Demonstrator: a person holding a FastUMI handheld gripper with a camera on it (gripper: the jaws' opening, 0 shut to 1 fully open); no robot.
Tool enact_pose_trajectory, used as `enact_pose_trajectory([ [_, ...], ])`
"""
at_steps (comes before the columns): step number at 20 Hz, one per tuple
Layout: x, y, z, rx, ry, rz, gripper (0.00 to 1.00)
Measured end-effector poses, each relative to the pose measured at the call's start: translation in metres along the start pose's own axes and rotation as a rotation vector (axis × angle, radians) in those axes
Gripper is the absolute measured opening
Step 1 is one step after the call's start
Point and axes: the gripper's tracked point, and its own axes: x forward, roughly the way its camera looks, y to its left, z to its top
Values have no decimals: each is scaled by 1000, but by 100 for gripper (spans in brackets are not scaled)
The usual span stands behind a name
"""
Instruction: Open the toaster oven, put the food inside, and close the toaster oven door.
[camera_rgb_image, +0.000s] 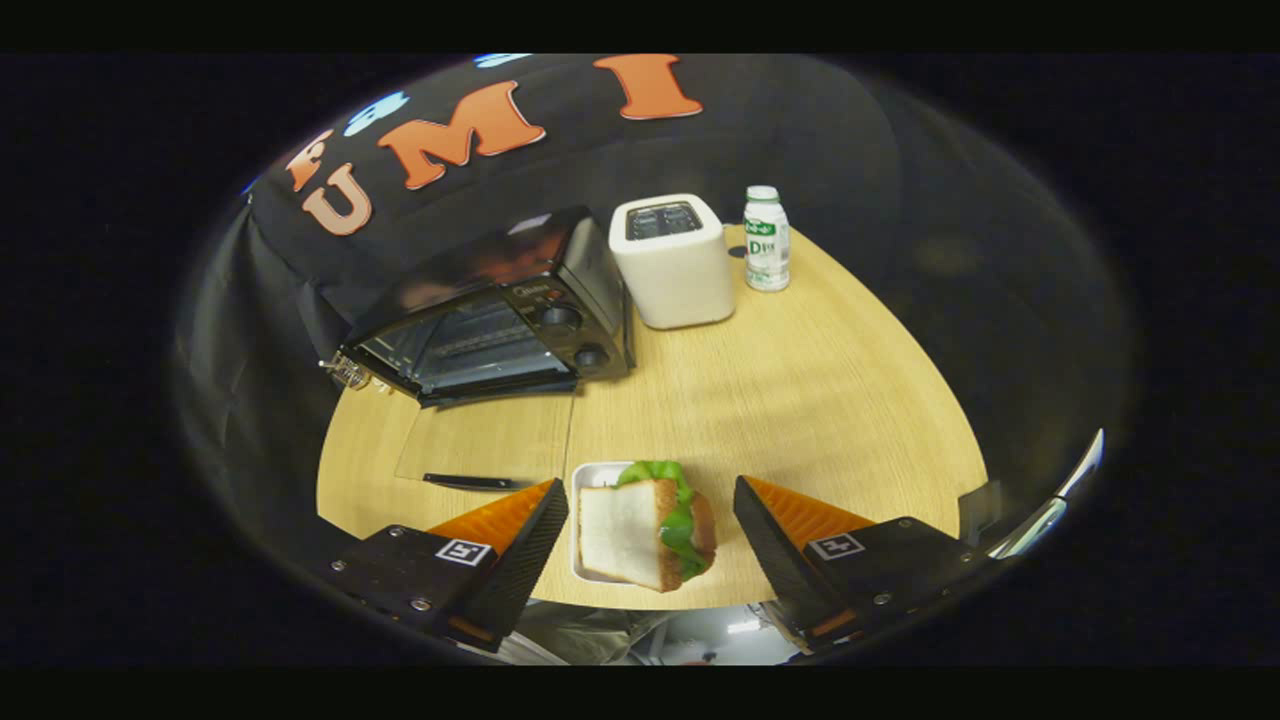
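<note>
A black toaster oven (500, 310) stands at the far left of the round wooden table (800, 400). Its glass door (490, 440) is folded down flat toward me, with the dark handle (470, 482) at its near edge, and the rack shows inside. A sandwich (640, 535) of white bread and green lettuce rests on a small white tray (592, 476) near the table's front edge. My gripper (651, 488) is open, one finger on each side of the sandwich and neither touching it.
A white pop-up toaster (672, 260) stands right beside the oven. A small white and green bottle (767, 240) is just past it to the right. Black cloth hangs behind the table. Bare tabletop stretches to the right.
</note>
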Motion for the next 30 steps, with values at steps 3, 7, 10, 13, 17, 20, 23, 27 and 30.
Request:
enact_pose_trajectory([
  [3, 16, -11, -25, 8, 96, 42, 99],
  [7, 34, -12, -38, 9, 167, 81, 99],
  [10, 44, -8, -42, -19, 202, 103, 99],
  [13, 49, -2, -47, -35, 236, 125, 92],
  [17, 52, 4, -48, -15, 248, 160, 72],
  [20, 46, 15, -35, 42, 211, 212, 52],
  [23, 41, 19, -31, 43, 178, 212, 32],
  [27, 26, 28, -29, 67, 150, 235, 29],
  [30, 11, 22, -21, 101, 121, 181, 29],
])
